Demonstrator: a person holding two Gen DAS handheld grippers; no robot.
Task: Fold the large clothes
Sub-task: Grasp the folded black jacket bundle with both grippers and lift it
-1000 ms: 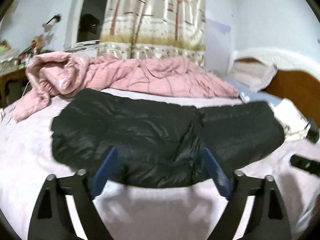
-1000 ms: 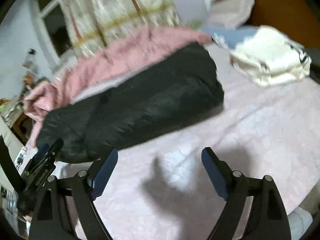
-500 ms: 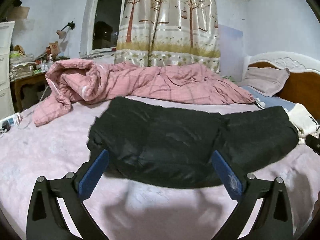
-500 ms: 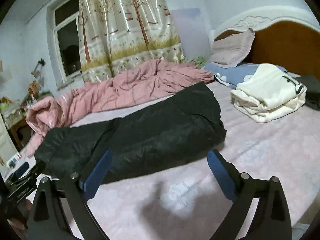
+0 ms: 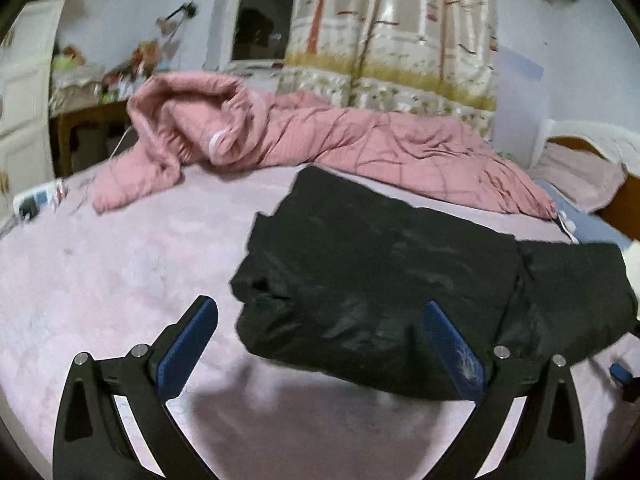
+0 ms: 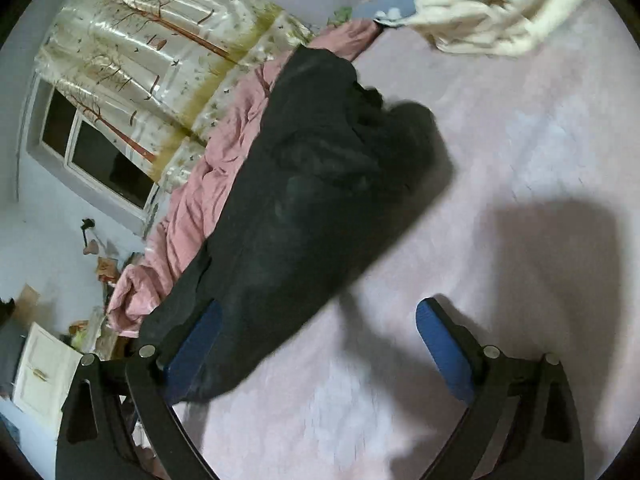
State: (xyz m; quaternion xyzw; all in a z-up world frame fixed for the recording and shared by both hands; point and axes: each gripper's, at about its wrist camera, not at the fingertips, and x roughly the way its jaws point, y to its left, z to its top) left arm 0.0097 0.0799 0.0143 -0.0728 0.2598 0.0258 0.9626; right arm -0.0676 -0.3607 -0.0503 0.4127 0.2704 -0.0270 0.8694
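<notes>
Black jacket, half folded into a long bundle, lies across the pink bed. Left tool and right tool: both wide open, empty. Advice: grip both ends evenly, fold once more.

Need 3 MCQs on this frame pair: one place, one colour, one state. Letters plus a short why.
1. Where does the black jacket lie?
A on the pink bed sheet
B on the floor
C on a chair

2. What colour is the crumpled quilt behind it?
A green
B pink
C white

3. How does the left tool stand?
A shut on the jacket
B shut, empty
C open, gripping nothing

Key: 1 A, the sheet surrounds the jacket; 2 B, pink with a thin check; 3 C, its blue pads stand wide apart and nothing is clamped.
</notes>
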